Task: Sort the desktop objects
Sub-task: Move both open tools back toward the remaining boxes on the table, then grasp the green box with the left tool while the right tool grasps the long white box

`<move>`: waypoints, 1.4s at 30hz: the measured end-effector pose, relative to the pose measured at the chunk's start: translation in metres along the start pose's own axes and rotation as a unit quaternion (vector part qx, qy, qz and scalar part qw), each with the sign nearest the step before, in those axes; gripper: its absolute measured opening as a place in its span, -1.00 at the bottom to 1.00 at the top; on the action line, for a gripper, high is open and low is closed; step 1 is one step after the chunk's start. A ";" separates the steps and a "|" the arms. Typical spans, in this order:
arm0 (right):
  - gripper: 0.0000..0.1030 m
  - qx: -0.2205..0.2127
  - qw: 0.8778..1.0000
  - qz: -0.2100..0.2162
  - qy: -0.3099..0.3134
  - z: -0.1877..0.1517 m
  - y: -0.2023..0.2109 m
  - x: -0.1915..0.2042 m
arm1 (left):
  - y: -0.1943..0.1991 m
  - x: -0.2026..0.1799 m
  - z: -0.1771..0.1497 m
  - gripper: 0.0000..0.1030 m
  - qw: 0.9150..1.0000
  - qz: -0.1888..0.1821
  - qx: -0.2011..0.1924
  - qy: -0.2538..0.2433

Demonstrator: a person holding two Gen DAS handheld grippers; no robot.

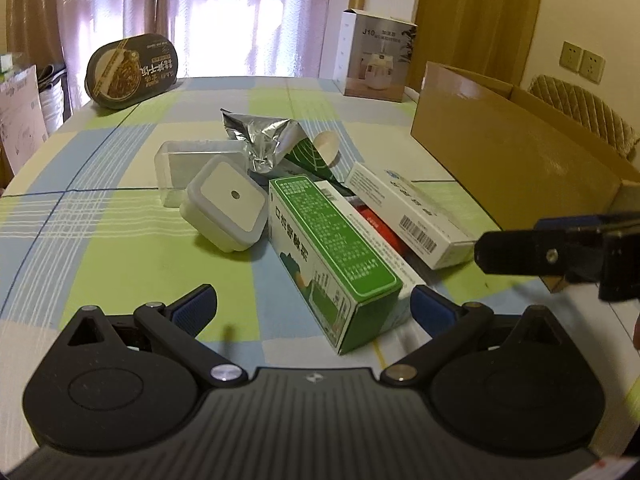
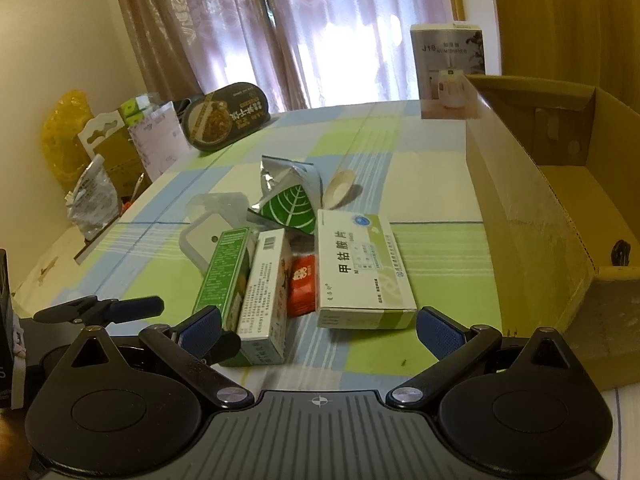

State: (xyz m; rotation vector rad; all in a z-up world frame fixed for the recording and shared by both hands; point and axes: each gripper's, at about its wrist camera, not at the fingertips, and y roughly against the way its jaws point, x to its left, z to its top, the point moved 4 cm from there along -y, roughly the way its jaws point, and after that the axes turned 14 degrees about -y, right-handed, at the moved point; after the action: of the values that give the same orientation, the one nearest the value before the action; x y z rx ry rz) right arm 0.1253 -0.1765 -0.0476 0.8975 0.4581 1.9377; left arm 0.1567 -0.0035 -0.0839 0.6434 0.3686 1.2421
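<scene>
Sorting looks barely begun: the cardboard box (image 2: 520, 216) on the right, the largest thing here, stands open and almost bare inside, while the clutter sits heaped mid-table on the checked tablecloth (image 1: 120, 248).

Next in size is the green carton (image 1: 336, 256), lying on its side with its near end between the blue pads of the left gripper (image 1: 314, 308), whose tongs are spread wide and touch nothing. Just right of it lies the white medicine box (image 2: 360, 272), flat, printed face up, its near edge just ahead of the right gripper (image 2: 318, 330), likewise wide apart and empty. A judgement: each tool is lined up for a pick, so the next move calls for pushing forward until the pads flank a box's narrow sides, then squeezing squarely, since the cartons lean on each other.

Smaller pieces crowd behind: a white square plug-in light (image 1: 226, 206) tipped against a clear container (image 1: 184, 168), a crumpled foil pouch (image 1: 272, 140), and a small red packet (image 2: 303, 280) wedged between the boxes.
</scene>
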 end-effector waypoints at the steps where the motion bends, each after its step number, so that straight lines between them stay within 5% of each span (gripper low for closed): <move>1: 0.96 -0.001 1.000 -0.001 -0.002 0.001 -0.001 -0.001 | -0.001 0.001 0.000 0.95 1.000 0.004 0.000 -0.001; 8: 0.96 -0.001 1.000 -0.002 -0.003 0.001 -0.003 0.001 | 0.011 0.015 -0.002 0.90 0.998 0.061 0.005 -0.017; 14: 0.96 0.002 1.000 0.004 0.009 -0.001 -0.004 0.007 | 0.007 0.014 -0.004 0.57 0.999 0.027 0.014 -0.034; 17: 0.96 0.005 1.000 0.001 0.013 -0.003 -0.006 0.008 | 0.001 0.007 -0.003 0.33 0.999 0.014 0.019 -0.043; 22: 0.96 0.012 1.000 -0.011 0.016 -0.005 -0.008 0.006 | -0.010 0.005 -0.002 -0.48 0.999 0.014 0.021 -0.045; 27: 0.92 0.022 0.999 0.001 0.028 -0.008 -0.008 0.012 | -0.002 0.009 -0.006 -0.51 0.998 0.017 0.035 -0.044; 42: -0.28 0.079 0.993 0.011 0.088 -0.028 -0.065 0.040 | 0.017 0.019 -0.022 -0.46 0.998 0.029 0.041 -0.032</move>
State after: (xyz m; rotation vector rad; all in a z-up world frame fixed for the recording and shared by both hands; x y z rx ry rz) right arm 0.1309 -0.1081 -0.0910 0.8376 0.7160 2.0315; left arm 0.1368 0.0235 -0.0890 0.7665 0.3516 1.2629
